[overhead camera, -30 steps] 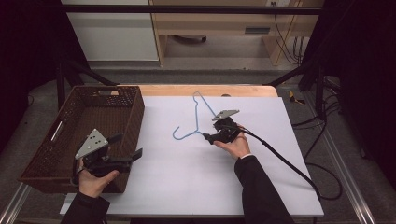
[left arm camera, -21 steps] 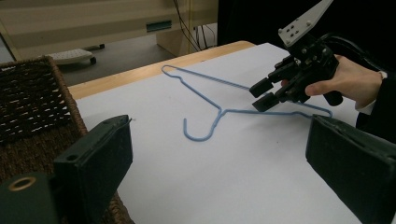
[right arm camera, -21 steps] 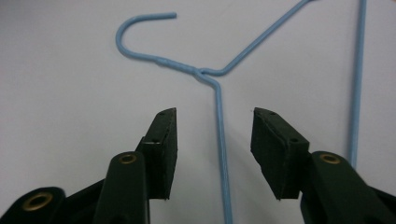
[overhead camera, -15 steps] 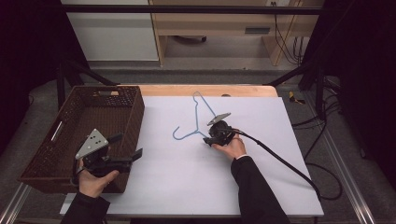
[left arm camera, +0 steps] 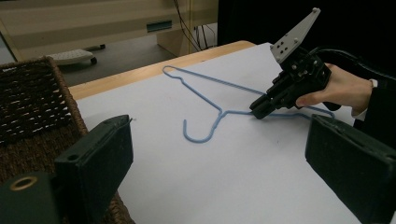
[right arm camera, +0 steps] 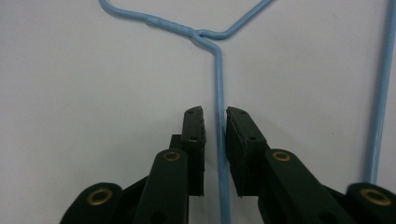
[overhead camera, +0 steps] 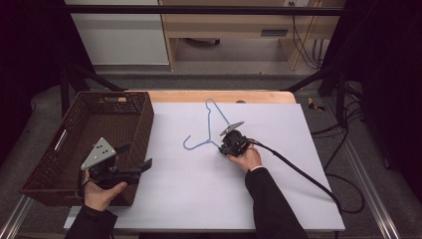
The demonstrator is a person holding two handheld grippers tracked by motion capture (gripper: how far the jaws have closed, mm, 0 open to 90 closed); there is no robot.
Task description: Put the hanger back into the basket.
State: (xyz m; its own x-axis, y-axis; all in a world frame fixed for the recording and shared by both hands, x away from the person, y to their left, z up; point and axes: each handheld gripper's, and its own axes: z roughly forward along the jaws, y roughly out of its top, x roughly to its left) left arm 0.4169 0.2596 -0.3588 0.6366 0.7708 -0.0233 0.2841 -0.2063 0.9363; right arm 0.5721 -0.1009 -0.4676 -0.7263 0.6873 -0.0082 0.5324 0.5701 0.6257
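A light-blue wire hanger [overhead camera: 204,144] lies flat on the white tabletop [overhead camera: 199,199], hook toward the basket. My right gripper [overhead camera: 221,148] points down at the hanger's neck; its jaws have just been closing. In the right gripper view the wire [right arm camera: 218,70] runs between the two pads of the right gripper [right arm camera: 215,114], with a thin gap still showing on the left pad's side. The left gripper view shows the hanger [left arm camera: 201,93] and the right gripper [left arm camera: 258,109] tipped onto it. My left gripper [overhead camera: 135,156] hovers by the basket's near corner, jaws wide open, nothing between them.
A dark wicker basket [overhead camera: 144,119] stands at the table's left, its wall [left arm camera: 28,93] close beside my left gripper. A black cable [overhead camera: 298,172] trails from the right gripper over the table's right side. A wooden strip [overhead camera: 259,96] borders the far edge.
The right gripper has dropped and tipped down onto the hanger's neck, its jaws narrowing around the wire. The left gripper has stayed put.
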